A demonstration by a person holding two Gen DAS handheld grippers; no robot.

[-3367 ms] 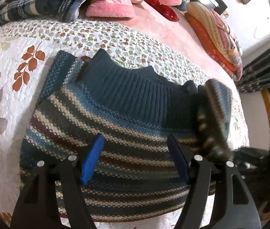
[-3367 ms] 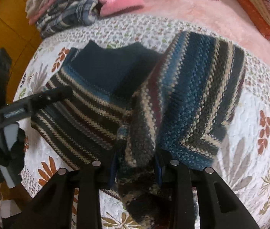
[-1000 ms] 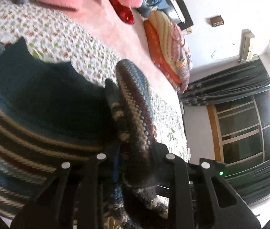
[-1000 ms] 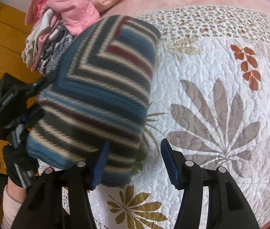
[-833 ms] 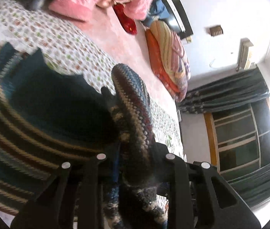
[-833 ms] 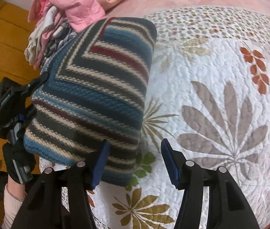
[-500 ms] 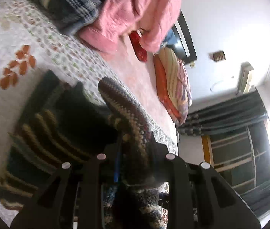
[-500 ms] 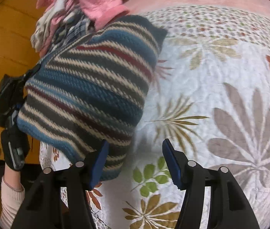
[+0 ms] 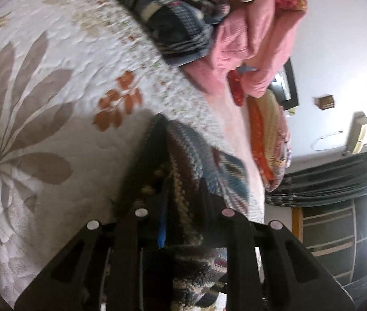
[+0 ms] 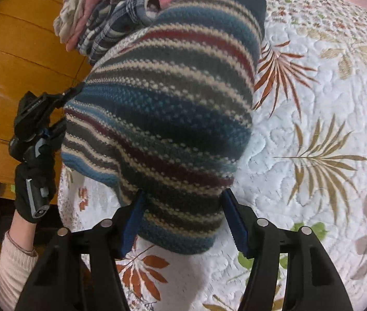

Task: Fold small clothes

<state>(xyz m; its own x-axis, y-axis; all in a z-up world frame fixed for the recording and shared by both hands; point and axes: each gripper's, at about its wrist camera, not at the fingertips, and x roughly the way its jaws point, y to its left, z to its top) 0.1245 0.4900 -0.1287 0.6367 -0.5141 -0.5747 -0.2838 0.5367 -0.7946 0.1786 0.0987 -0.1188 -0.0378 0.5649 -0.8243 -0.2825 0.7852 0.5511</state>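
Because only the left gripper pinched the sweater, lifted above the quilt, its folds risked slumping open; the right gripper gaped empty beside it.

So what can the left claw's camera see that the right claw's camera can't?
Only the left view shows the white wall, the dark curtains and the orange striped pillows.

Only the right view shows the yellow wooden panels and the black-gloved hand holding the left claw.

Both show the blue striped knitted sweater, the white leaf-patterned quilt and the pile of pink and plaid clothes.
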